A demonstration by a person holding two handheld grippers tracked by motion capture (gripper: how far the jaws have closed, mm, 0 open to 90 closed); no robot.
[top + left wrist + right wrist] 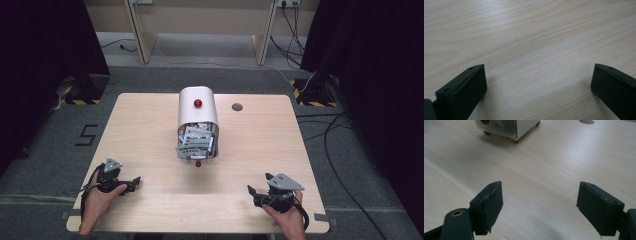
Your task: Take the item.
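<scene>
A white round-topped container with a red knob lies at the middle of the wooden table; its clear front shows several white and green pieces inside. Its lower corner appears at the top of the right gripper view. My left gripper rests near the front left, held by a hand, jaws wide apart over bare wood. My right gripper sits near the front right, its jaws also spread with nothing between them.
A small grey round cap is set into the table behind the container. Cables trail on the floor to the right, and dark curtains stand on both sides.
</scene>
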